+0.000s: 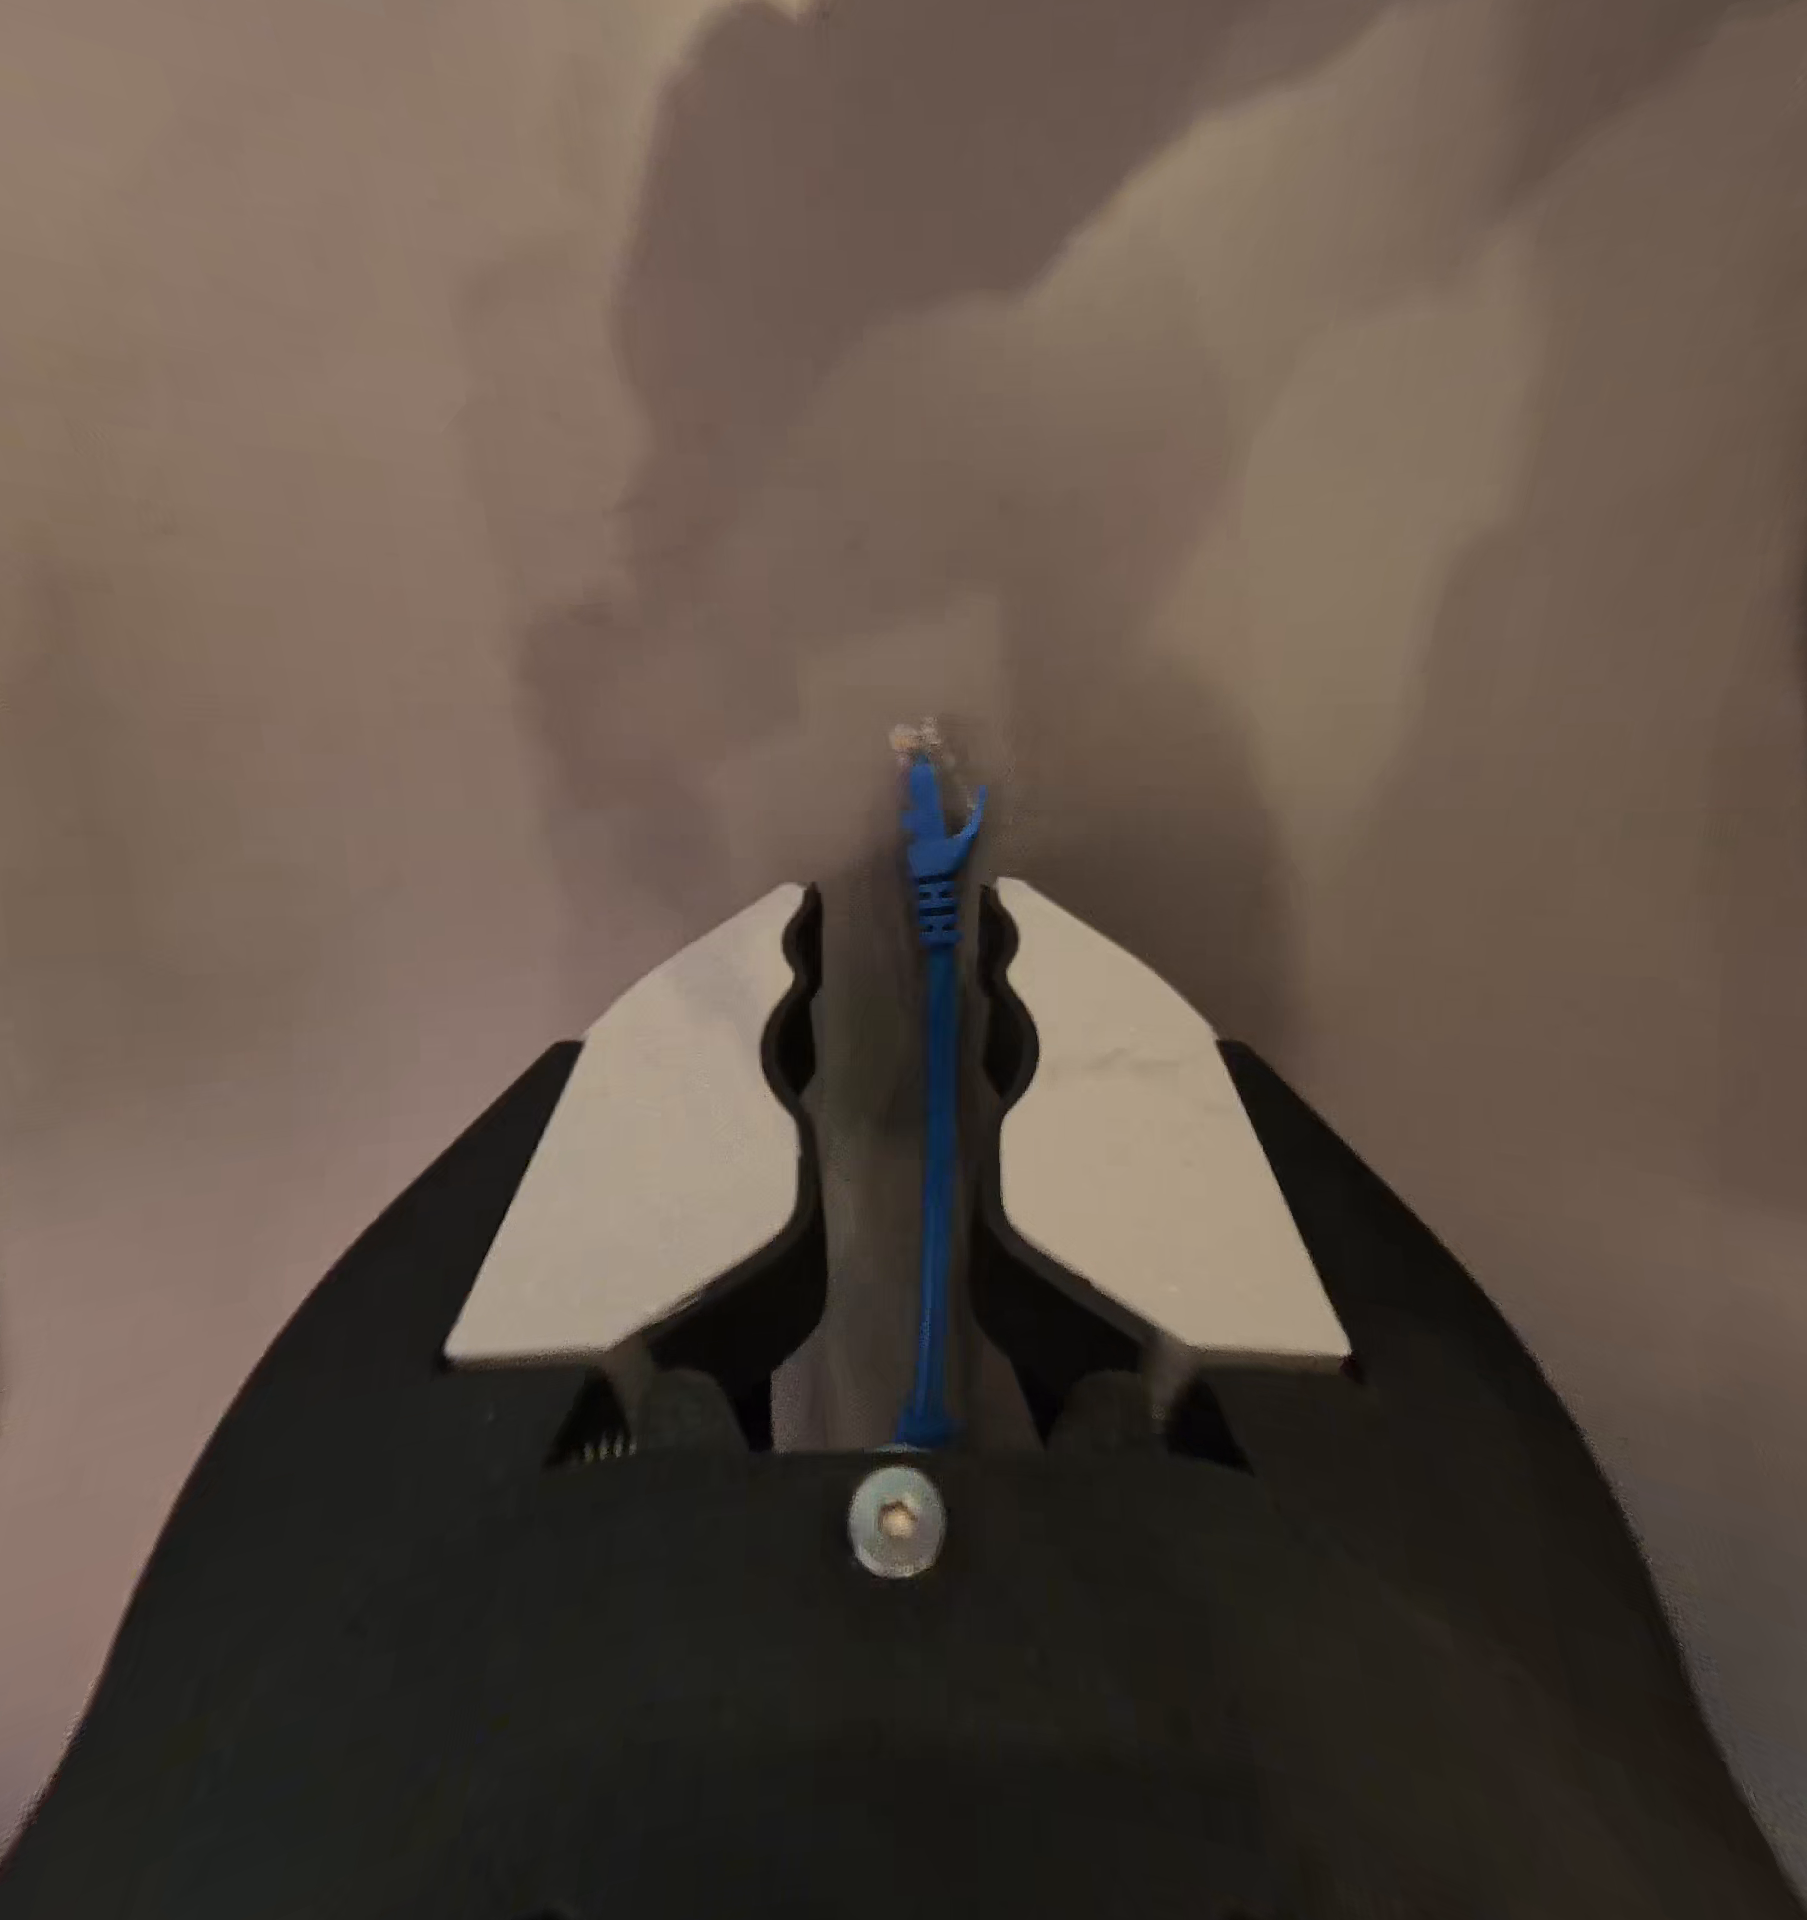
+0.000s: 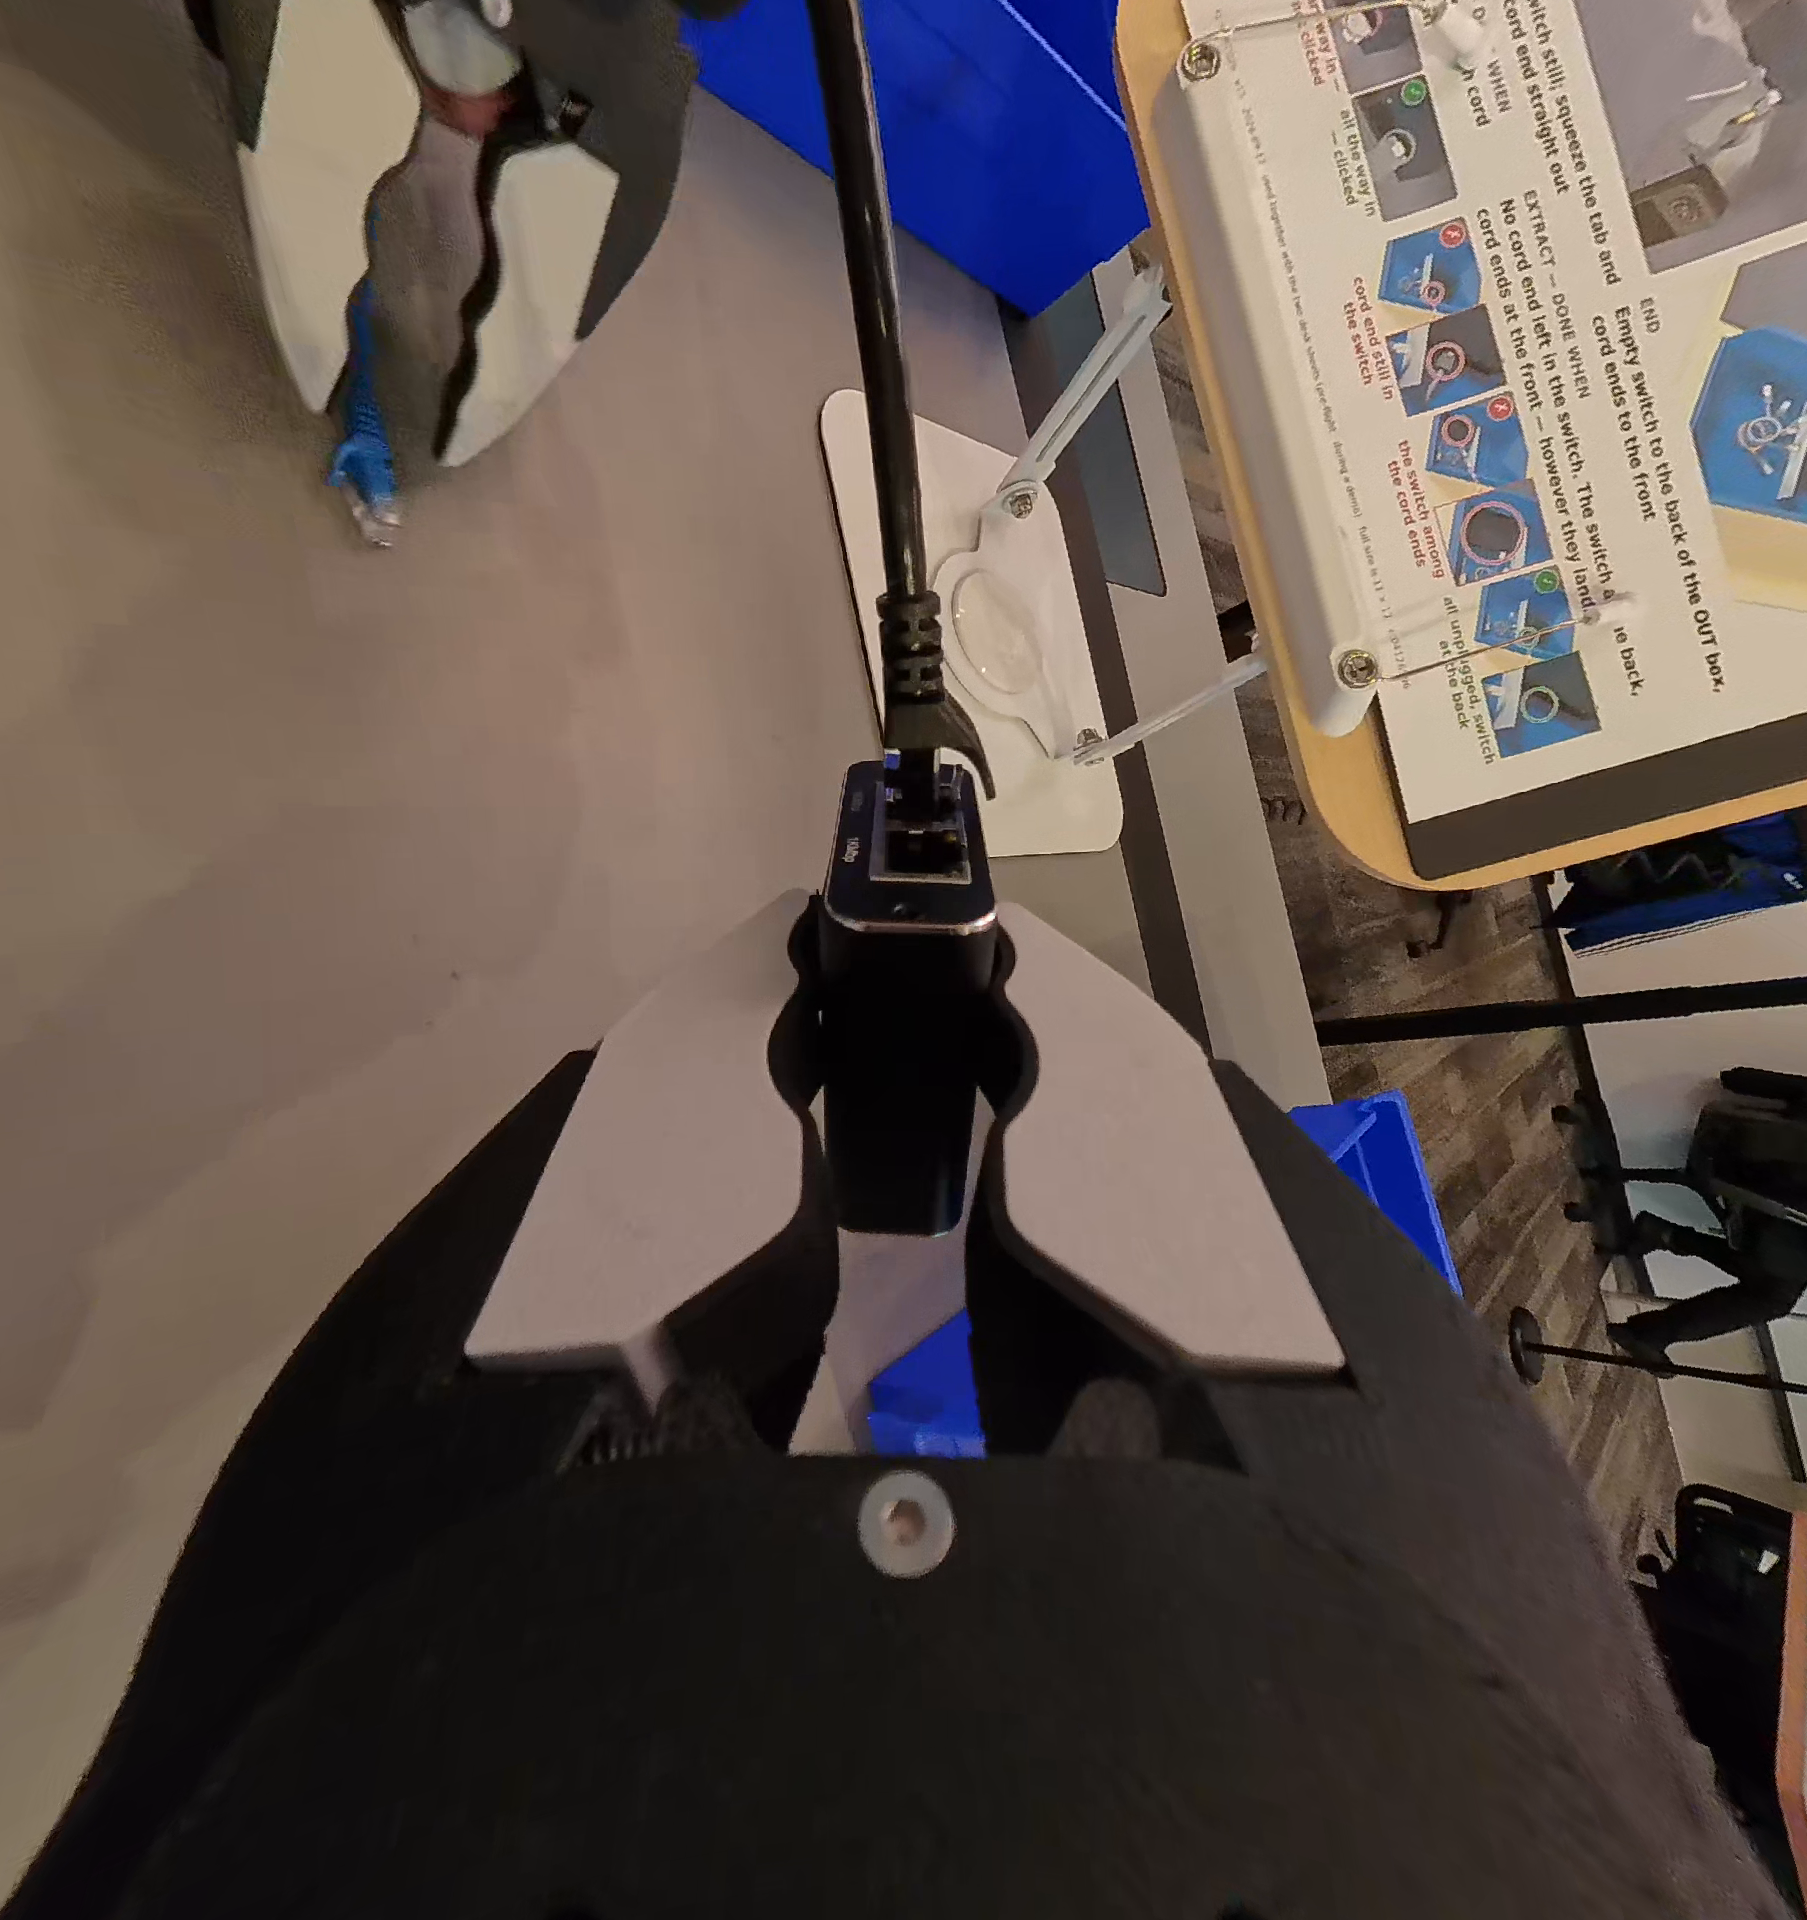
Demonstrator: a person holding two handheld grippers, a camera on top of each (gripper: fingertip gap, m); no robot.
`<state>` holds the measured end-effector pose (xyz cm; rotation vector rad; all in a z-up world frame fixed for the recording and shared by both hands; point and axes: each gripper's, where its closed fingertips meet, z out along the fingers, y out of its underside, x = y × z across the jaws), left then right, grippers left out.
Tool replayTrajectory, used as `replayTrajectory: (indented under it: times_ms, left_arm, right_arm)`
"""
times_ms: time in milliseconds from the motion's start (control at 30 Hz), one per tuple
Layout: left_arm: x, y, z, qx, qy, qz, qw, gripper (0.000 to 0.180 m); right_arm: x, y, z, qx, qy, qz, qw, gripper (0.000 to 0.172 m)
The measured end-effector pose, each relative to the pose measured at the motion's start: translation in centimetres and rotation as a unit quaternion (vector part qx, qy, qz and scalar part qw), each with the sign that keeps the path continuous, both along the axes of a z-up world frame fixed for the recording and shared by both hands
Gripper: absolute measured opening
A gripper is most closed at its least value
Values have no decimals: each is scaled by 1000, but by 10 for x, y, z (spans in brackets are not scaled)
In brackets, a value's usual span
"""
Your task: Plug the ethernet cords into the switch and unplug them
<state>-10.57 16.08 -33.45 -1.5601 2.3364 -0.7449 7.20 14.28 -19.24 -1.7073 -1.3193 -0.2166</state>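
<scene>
Grey tabletop point(image 2: 255, 831) behind both tongs. Right tongs point(image 2: 904, 935) clamp the black box-shaped metal switch point(image 2: 904, 1039); black round cord point(image 2: 868, 312) plugged in beyond the fingertips. Left tongs point(image 1: 904, 904) released; blue ethernet cord point(image 1: 940, 1039) lies between the fingers, against the right one.

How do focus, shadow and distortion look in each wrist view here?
Left wrist view: soft, the blue cord fairly crisp, its clear plug tip smeared, broad blotchy shadows on the grey table. Right wrist view: sharper, the switch and black cord clear, wide-angle bending at the edges, the instruction board tilted.
</scene>
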Motion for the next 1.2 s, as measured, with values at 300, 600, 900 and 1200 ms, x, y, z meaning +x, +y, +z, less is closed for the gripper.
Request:
replayTrajectory:
  times_ms: [300,600,900,1200]
  left_arm:
    - [-3,-9,11,207,-69,-15,976,29]
    - [5,-11,-5,359,-107,-55,925,12]
    - [7,-6,-6,368,-99,-66,922,12]
    - [11,0,-8,330,-91,-62,937,12]
  right_arm:
    - [-2,1,0,-2,-1,0,1000,26]
    - [-7,-3,3,3,-6,6,1000,26]
    - [-5,-4,6,7,-5,5,1000,26]
    - [-6,-6,11,12,-5,5,1000,26]
